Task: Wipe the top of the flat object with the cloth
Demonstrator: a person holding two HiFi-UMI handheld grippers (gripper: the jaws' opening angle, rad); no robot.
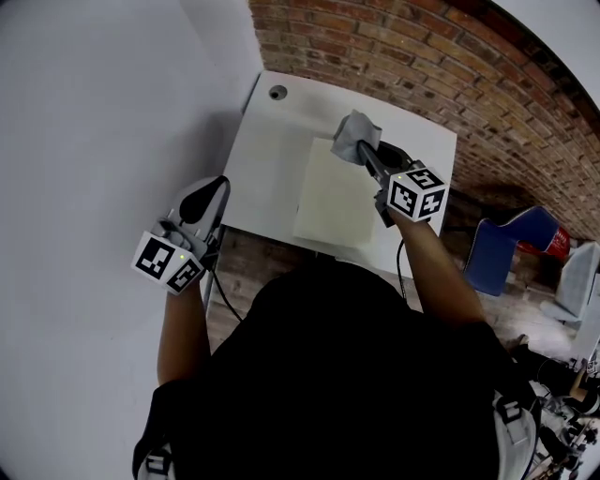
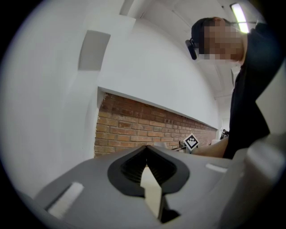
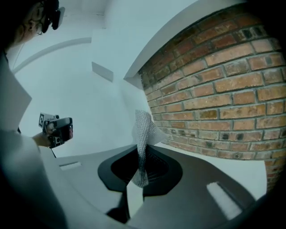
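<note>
Right tool (image 1: 367, 157), upper centre of head view: jaws clamped on grey mesh cloth (image 1: 353, 134). Cloth sits at upper edge of pale flat object (image 1: 334, 195) on white worktop (image 1: 265, 155). Left tool (image 1: 217, 187), centre left: jaws together, nothing held.

White worktop (image 1: 267, 178) stands in a corner, with a plain white wall (image 1: 94, 112) on its left and a red brick wall (image 1: 450, 75) behind. Round cable hole (image 1: 277, 92) at the worktop's far left corner. Blue chair (image 1: 502, 246) to the right, near the brick wall. Grey rectangular panel (image 2: 94, 50) on the white wall. Strip light (image 2: 239, 13) lit overhead.
</note>
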